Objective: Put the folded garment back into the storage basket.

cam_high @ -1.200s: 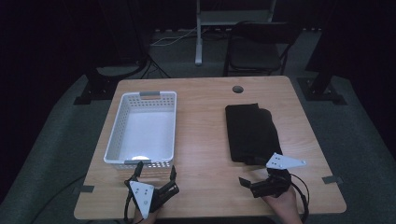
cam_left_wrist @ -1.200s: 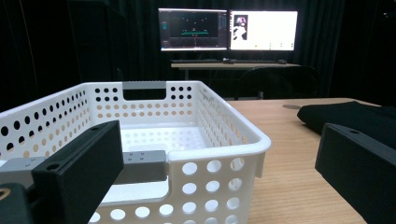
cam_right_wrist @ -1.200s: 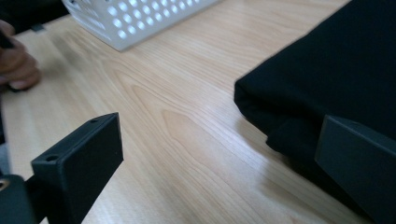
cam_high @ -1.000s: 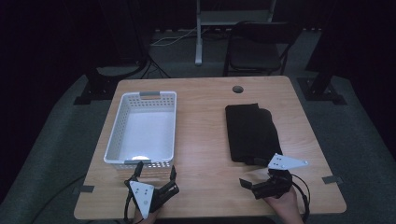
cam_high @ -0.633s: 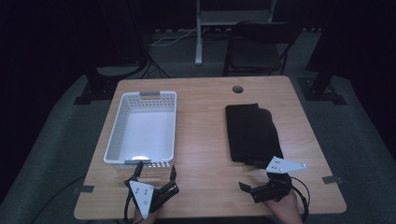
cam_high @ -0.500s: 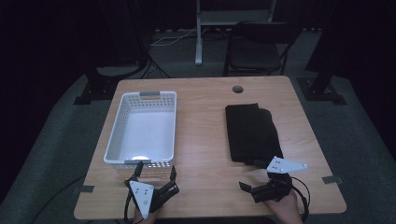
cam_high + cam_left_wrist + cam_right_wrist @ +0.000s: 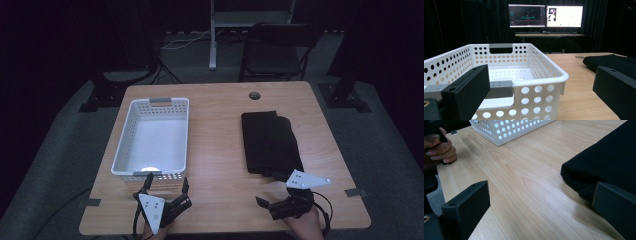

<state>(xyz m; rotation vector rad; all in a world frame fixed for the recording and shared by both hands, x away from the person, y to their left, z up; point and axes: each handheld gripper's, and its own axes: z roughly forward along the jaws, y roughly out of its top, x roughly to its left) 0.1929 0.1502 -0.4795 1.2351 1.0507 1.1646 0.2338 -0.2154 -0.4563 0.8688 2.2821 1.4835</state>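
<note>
Black cloth (image 7: 270,142) lies lengthwise front-to-back, R side.

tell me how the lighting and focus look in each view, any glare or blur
High view: dim, the room around the table nearly black, a small bright glare spot on the white basket floor. Left gripper view: the basket is sharp, the near tongs soft, the two monitors blown out bright. Right gripper view: evenly lit wood grain; the folded black cloth shows almost no detail.

Folding chair (image 7: 278,49) and monitors (image 7: 545,16) beyond table (image 7: 218,150)
</note>
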